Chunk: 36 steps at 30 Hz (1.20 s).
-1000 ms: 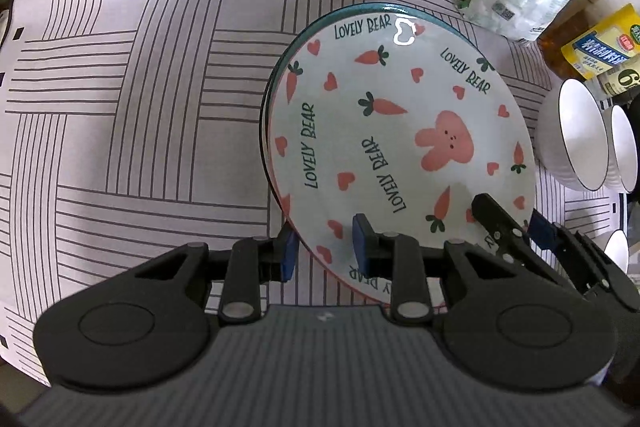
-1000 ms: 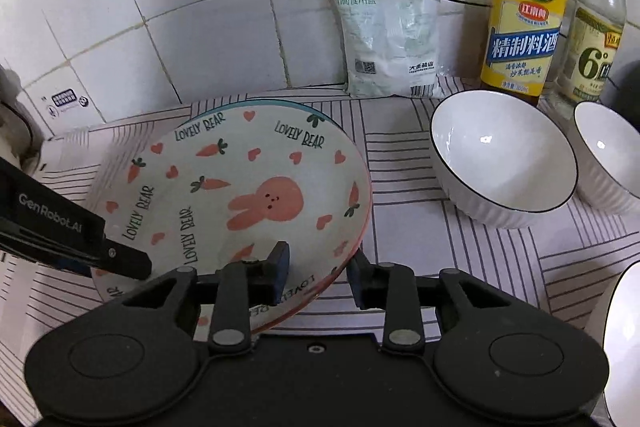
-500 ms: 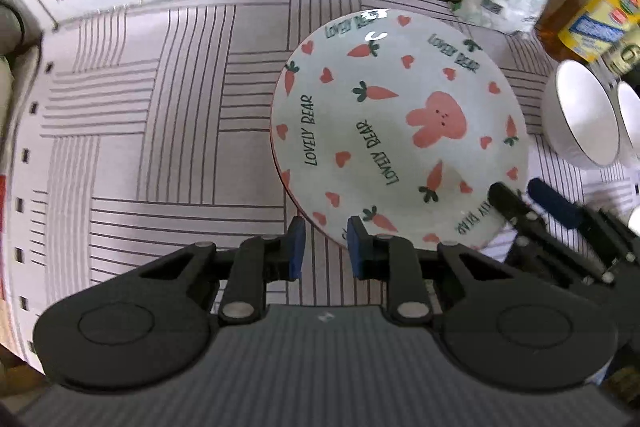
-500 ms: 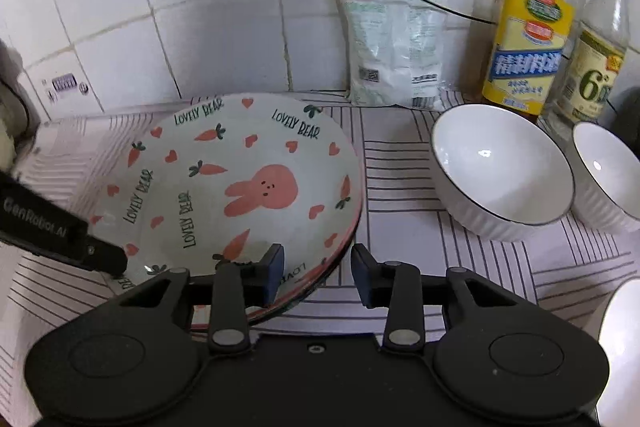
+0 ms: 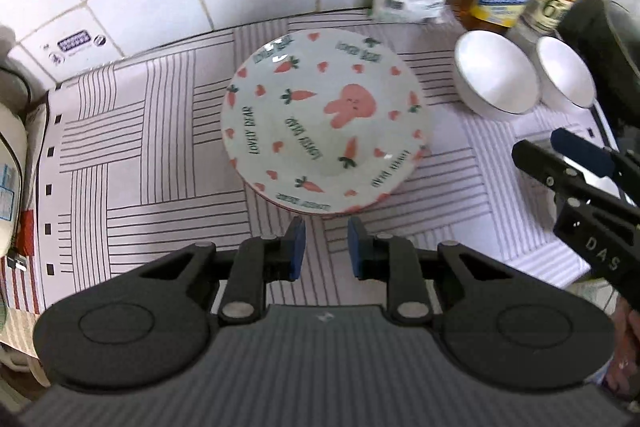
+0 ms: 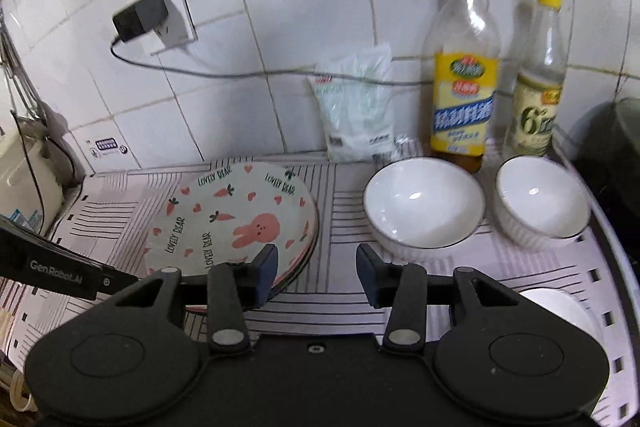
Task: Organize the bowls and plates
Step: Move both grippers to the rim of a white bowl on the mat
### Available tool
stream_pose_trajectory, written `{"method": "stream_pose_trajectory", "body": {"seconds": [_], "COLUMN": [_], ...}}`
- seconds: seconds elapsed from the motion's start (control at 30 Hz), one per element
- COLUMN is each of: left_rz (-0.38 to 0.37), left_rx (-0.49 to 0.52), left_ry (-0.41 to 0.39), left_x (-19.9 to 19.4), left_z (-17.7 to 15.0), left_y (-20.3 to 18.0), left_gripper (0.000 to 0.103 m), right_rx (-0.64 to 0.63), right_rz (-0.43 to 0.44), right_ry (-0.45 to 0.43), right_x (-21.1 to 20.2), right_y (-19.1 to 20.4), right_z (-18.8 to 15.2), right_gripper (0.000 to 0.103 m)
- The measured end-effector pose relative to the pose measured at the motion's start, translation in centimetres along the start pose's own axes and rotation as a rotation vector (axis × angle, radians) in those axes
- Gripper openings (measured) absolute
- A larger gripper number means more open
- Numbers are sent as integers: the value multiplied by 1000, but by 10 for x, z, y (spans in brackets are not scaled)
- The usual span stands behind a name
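A stack of rabbit-and-carrot plates point(image 5: 324, 131) lies on the striped mat; it also shows in the right wrist view point(image 6: 232, 223). Two white bowls stand to its right: a larger one point(image 6: 424, 207) and a smaller one point(image 6: 540, 203), also in the left wrist view point(image 5: 496, 79) point(image 5: 566, 77). A third white bowl point(image 6: 560, 307) peeks out at the right edge. My left gripper point(image 5: 325, 247) is open and empty, just in front of the plates. My right gripper point(image 6: 316, 273) is open and empty, above the mat between plates and larger bowl.
Against the tiled wall stand a yellow-labelled bottle point(image 6: 464, 87), a yellow-capped bottle point(image 6: 536, 91) and a white bag point(image 6: 356, 107). A charger point(image 6: 140, 15) with a cable hangs on the wall. A dark pot point(image 6: 612, 155) sits far right, a white appliance point(image 5: 10, 179) far left.
Both grippers have pulled back and up from the plate stack, which rests on the mat. The right gripper has opened wider and shifted right toward the bowls.
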<state>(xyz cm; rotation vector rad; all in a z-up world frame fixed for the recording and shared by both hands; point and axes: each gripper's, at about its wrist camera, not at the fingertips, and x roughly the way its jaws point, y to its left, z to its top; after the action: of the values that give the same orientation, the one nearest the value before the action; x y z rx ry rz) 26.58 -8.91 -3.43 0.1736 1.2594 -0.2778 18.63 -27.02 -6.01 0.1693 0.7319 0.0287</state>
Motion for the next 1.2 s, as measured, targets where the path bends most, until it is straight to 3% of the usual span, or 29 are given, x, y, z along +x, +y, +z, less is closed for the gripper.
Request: {"method": "stream_pose_trajectory", "body": {"seconds": [0.17,0.37,0.57,0.87,1.0,1.2], "left_rz": [-18,-34,-45,-74,-80,-88], "left_rx": [46,105,147,240,266,288], "left_ry": [1,-4,15,52,66,71], "left_x": [-21,-37,-38,-22,-8,13], "left_z": [-2,-7,-7,-5,0,8], "left_y": [-20,-45,-74,-125,-143,-164], "left_gripper": [25,25,28,37,41,47], "right_rx": [-11,6,-29,-59,-49,-26], "right_rz": [-15,5,-42,-100,-117,-160], "right_ry": [-25,31,-2,-69,-79,-72], "right_x": [-31,-58,-82,-100,-97,-85], "right_y": [-19,-48,-68,-98,-109,-124], "right_z": [-1,-4,-13,-36,-52,-77], "right_gripper": [54,55,60,73,90,91]}}
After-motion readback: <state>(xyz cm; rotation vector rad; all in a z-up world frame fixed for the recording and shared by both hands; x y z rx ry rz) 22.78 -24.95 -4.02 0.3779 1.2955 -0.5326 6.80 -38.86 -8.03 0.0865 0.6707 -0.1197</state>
